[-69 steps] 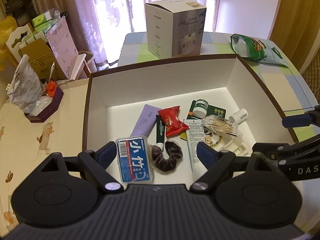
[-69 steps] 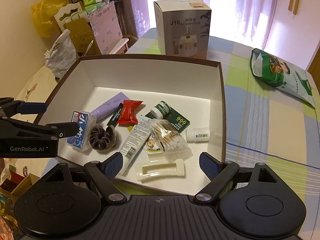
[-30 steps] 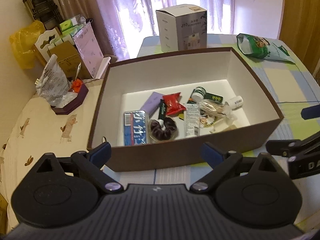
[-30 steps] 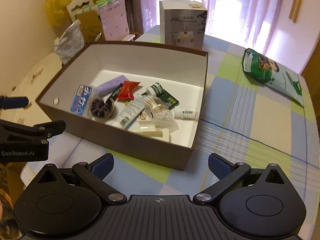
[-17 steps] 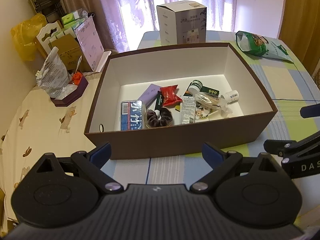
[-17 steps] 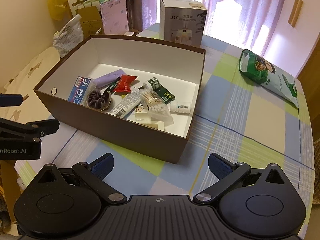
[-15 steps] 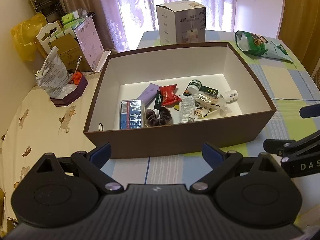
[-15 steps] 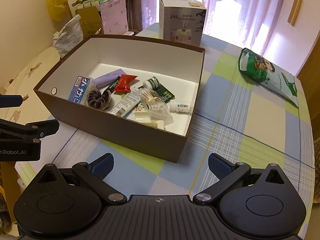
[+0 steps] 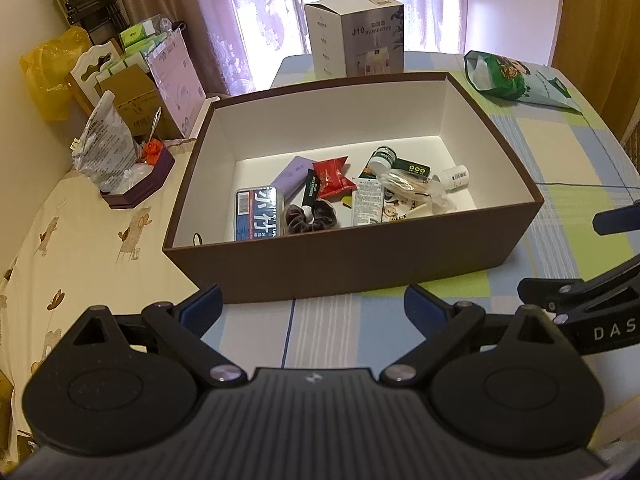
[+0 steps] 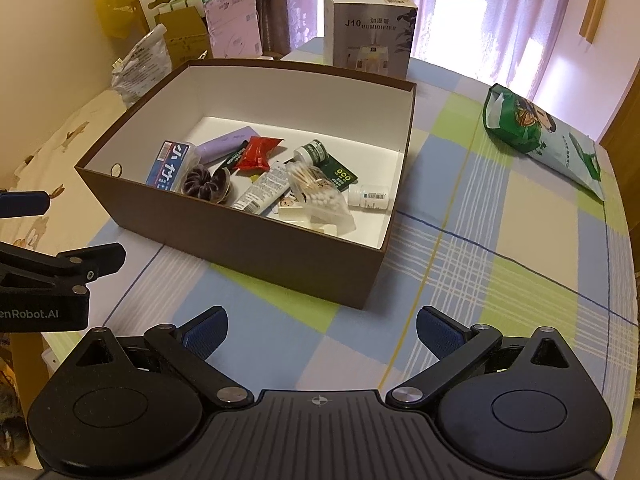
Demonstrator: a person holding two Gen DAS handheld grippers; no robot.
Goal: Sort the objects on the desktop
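Observation:
A brown box (image 9: 360,264) (image 10: 256,248) with white inner walls stands on the checked tablecloth. Inside lie a blue tissue pack (image 9: 256,214) (image 10: 168,166), a dark scrunchie (image 9: 310,218) (image 10: 206,184), a purple tube (image 9: 294,174), a red sachet (image 9: 334,176) (image 10: 258,152), a white tube (image 9: 366,204), a bag of cotton swabs (image 10: 316,190) and a small white bottle (image 10: 370,196). My left gripper (image 9: 312,306) is open and empty, in front of the box's near wall. My right gripper (image 10: 320,330) is also open and empty, short of the box's near right corner.
A white humidifier carton (image 9: 356,34) (image 10: 370,30) stands behind the box. A green snack bag (image 10: 540,132) (image 9: 516,76) lies at the table's far right. Left of the table are a cream cloth surface, a dark tray with a plastic bag (image 9: 120,160) and cardboard boxes (image 9: 132,108).
Both grippers have pulled back and up from over the box's contents to in front of it. In the last half second they hardly moved. Both stayed open.

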